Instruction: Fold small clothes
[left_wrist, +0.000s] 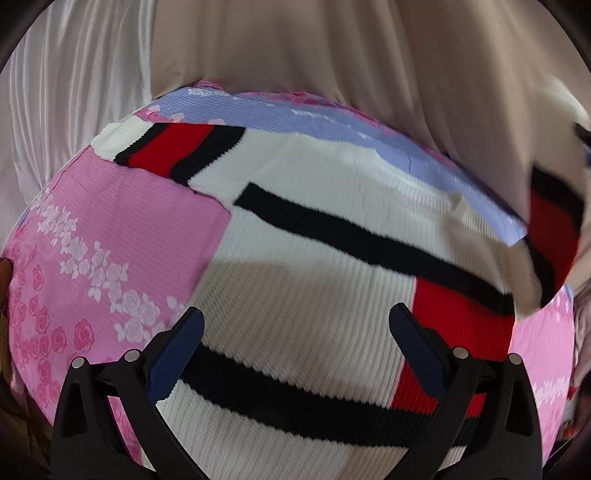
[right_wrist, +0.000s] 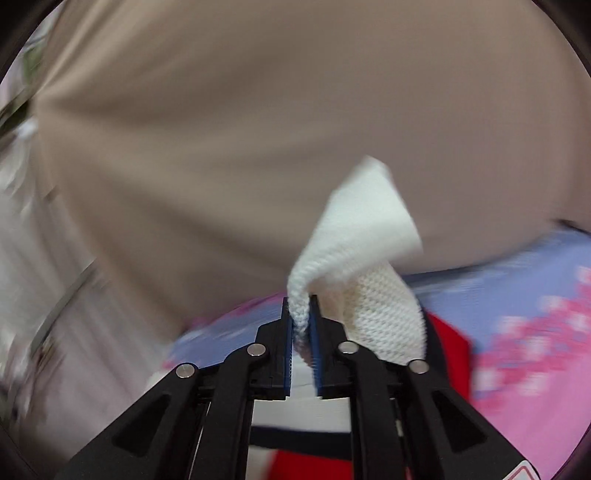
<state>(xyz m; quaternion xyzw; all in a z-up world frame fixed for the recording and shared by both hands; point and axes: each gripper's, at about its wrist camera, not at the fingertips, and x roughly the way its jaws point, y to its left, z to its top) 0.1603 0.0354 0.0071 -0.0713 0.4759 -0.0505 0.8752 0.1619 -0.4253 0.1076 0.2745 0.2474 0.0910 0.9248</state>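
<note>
A white ribbed knit sweater (left_wrist: 317, 236) with black and red stripes lies spread on a pink and lilac floral sheet (left_wrist: 110, 236). One sleeve with a red and black band (left_wrist: 166, 147) is laid across at the upper left. My left gripper (left_wrist: 295, 325) hangs open just above the sweater's lower body, with nothing between its blue pads. At the right edge another part of the sweater (left_wrist: 550, 236) is lifted off the bed. In the right wrist view my right gripper (right_wrist: 301, 314) is shut on a twisted white knit edge of the sweater (right_wrist: 369, 236), which rises above the jaws.
A beige curtain (left_wrist: 332, 55) hangs behind the bed, with a white curtain (left_wrist: 74, 81) to its left. The same beige cloth (right_wrist: 258, 129) fills most of the right wrist view. The floral sheet (right_wrist: 535, 314) shows at the lower right there.
</note>
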